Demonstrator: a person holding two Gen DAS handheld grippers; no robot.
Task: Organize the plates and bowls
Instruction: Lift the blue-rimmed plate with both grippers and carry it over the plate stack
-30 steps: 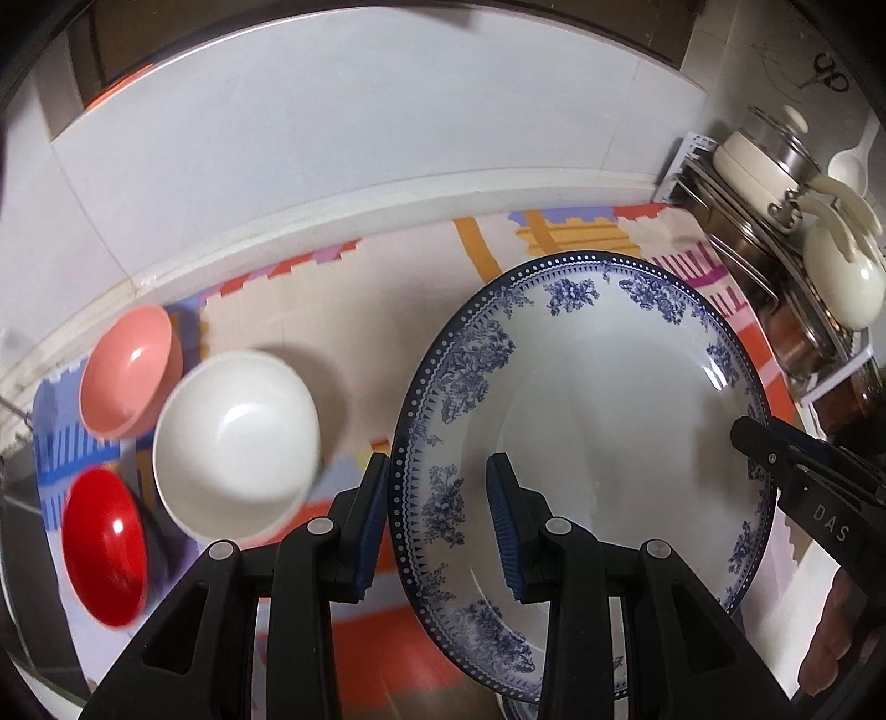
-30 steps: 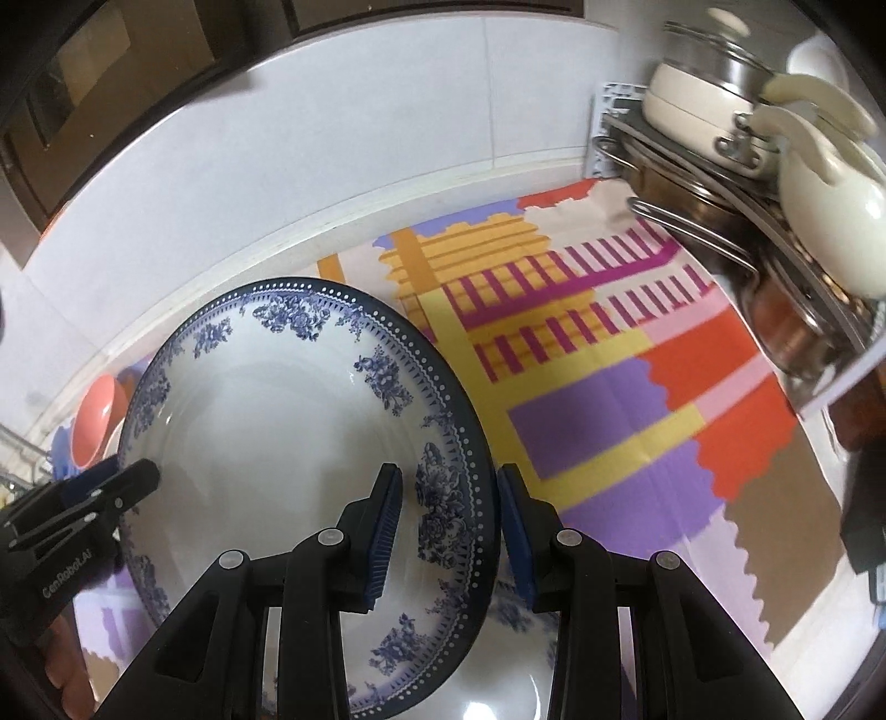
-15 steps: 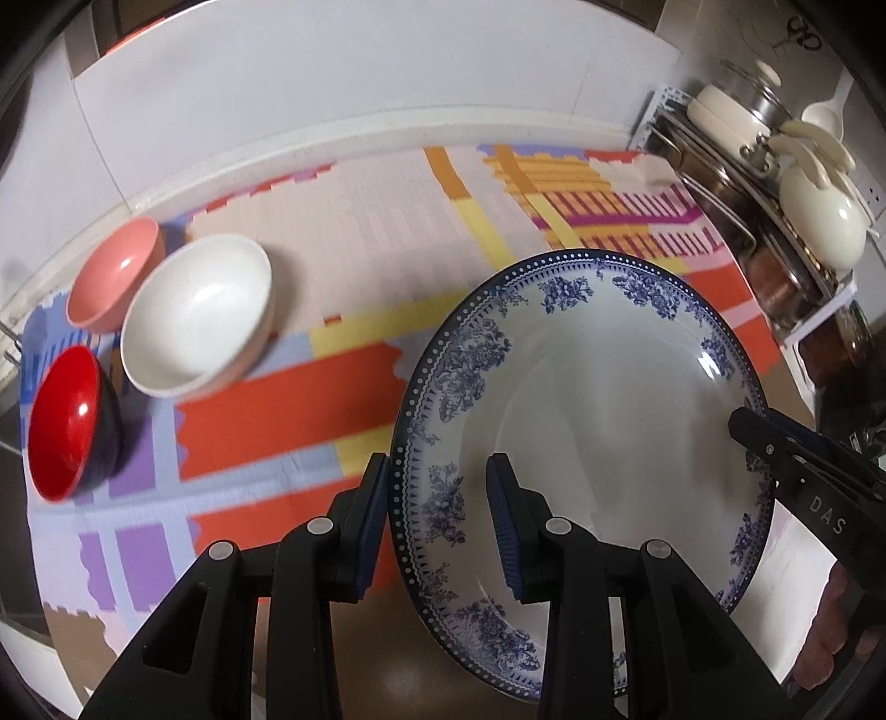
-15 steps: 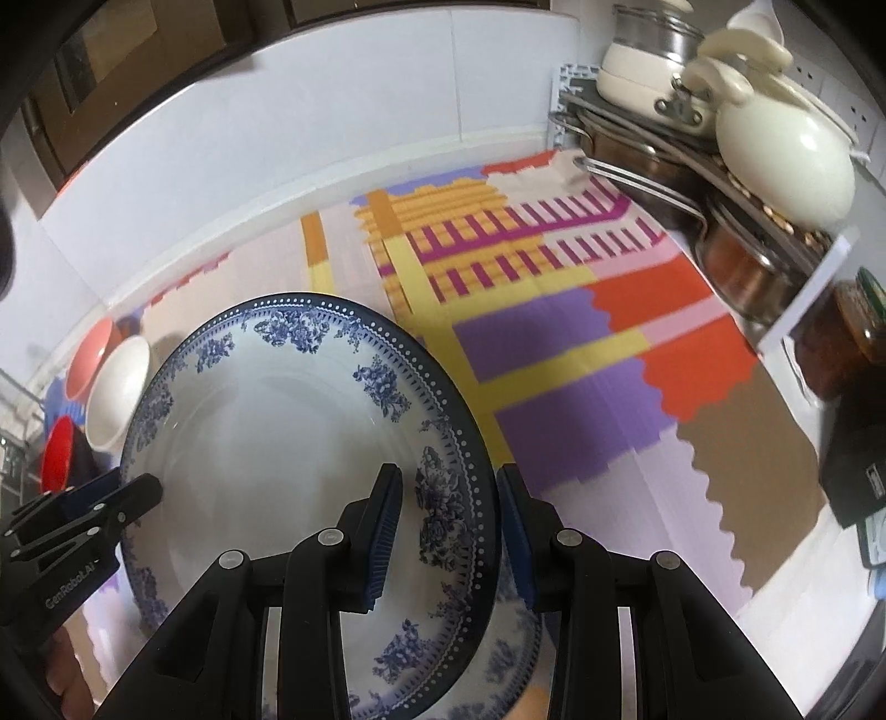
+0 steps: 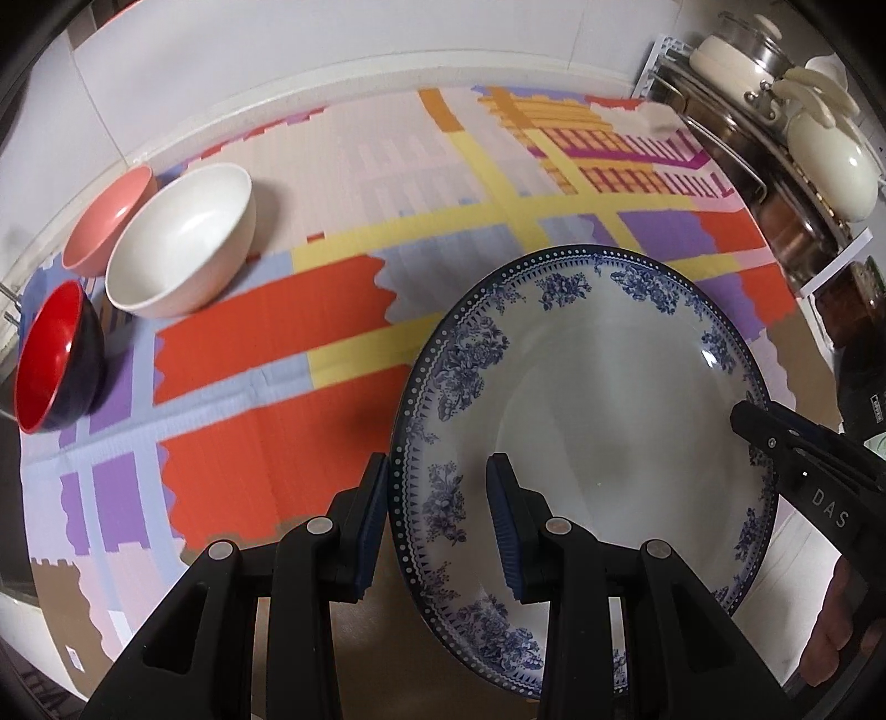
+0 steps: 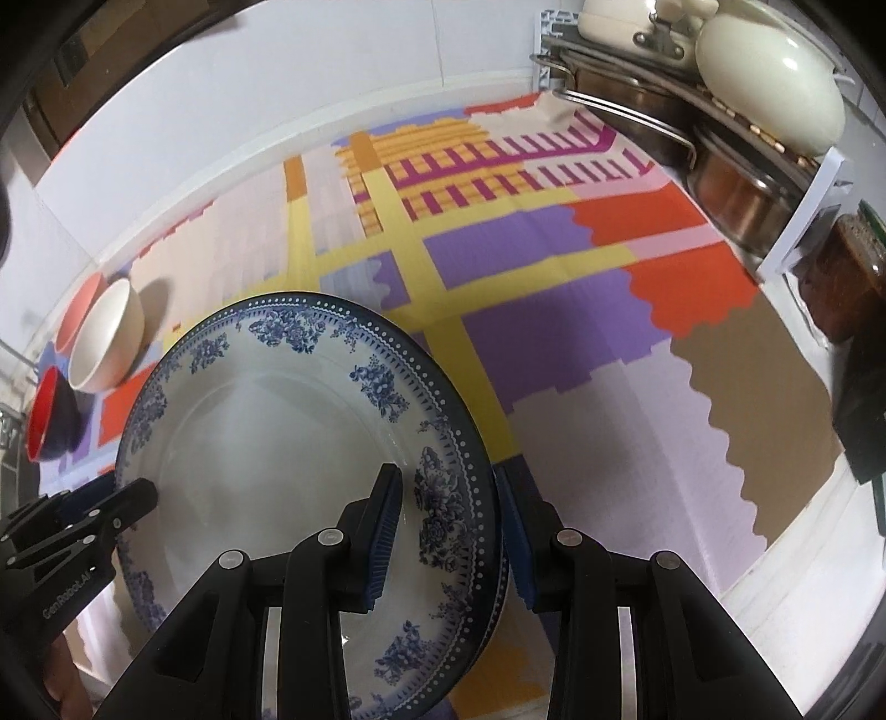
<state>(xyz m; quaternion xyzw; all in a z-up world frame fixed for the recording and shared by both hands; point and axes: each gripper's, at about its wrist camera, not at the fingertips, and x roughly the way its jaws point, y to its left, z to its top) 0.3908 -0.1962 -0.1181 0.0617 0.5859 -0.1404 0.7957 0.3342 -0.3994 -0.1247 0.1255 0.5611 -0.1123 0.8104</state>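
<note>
A large white plate with a blue floral rim is held above the mat by both grippers. My left gripper is shut on its left rim, and my right gripper is shut on its right rim. A second blue-patterned plate edge shows just beneath it in the right wrist view. A white bowl, a pink bowl and a red bowl with a dark outside stand close together at the mat's far left.
A colourful patterned mat covers the counter. A rack with metal pots and cream lidded cookware stands at the right. A white wall runs along the back. A dark jar sits right.
Both grippers have pulled back and up with the plate, away from the back wall. More mat now shows in front, and the bowls look farther off.
</note>
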